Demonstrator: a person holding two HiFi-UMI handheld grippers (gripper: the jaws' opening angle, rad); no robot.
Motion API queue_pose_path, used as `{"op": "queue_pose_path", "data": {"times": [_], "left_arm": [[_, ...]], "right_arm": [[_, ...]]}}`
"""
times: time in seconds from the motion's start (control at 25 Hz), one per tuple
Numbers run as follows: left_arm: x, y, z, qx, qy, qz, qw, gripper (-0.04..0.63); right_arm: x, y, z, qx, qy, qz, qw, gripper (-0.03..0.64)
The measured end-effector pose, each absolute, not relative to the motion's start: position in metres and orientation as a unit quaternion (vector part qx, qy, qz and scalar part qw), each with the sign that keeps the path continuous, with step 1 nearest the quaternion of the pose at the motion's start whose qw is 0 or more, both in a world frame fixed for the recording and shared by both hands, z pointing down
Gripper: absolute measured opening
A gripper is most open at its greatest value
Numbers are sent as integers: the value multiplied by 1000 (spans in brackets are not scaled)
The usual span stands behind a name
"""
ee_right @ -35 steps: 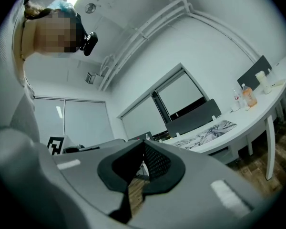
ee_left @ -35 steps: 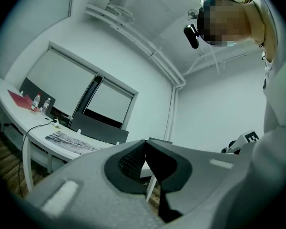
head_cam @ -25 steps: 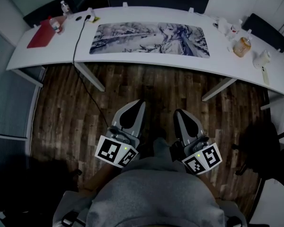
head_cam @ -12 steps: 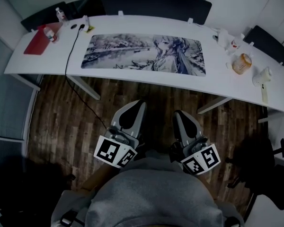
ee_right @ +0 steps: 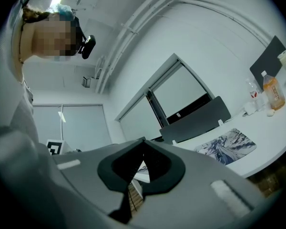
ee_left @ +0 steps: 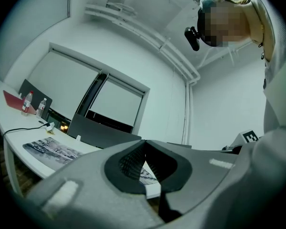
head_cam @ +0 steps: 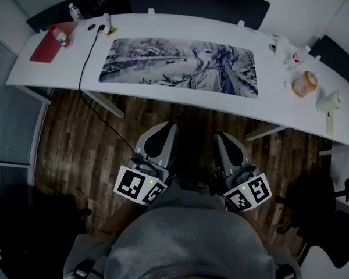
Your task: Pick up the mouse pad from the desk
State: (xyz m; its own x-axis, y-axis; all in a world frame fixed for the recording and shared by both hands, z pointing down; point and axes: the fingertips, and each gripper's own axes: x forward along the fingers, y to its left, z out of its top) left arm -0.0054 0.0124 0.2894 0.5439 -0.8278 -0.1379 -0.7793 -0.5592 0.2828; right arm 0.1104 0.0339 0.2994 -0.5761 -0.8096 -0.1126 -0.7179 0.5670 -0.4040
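Note:
A long mouse pad (head_cam: 180, 66) printed with a grey-blue anime picture lies flat on the white desk (head_cam: 267, 106); it also shows as the mouse pad (ee_left: 51, 150) and the mouse pad (ee_right: 226, 147) in the two gripper views. My left gripper (head_cam: 169, 124) and right gripper (head_cam: 218, 136) are held close to the person's body over the wooden floor, well short of the desk. Both point toward the desk, jaws shut with nothing between them.
A black cable (head_cam: 88, 68) runs off the desk's left part to the floor. A red folder (head_cam: 46, 42) and small bottles sit far left; a jar (head_cam: 305, 83) and white items far right. Dark chairs (head_cam: 203, 3) stand behind the desk, one at the right (head_cam: 314, 202).
The desk and mouse pad have drawn nearer and lower in the head view as the person came forward. Both grippers kept their place before the body, still shut.

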Motion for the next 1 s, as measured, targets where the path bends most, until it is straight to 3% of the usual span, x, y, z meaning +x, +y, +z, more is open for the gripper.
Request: {"op": "queue_pose_path", "data": {"times": [1.0], "left_arm": [[-22,-7,297,859,-488,-118,97,0]], "right_arm": [[109,8,308,-421,879,-176,139,2]]}}
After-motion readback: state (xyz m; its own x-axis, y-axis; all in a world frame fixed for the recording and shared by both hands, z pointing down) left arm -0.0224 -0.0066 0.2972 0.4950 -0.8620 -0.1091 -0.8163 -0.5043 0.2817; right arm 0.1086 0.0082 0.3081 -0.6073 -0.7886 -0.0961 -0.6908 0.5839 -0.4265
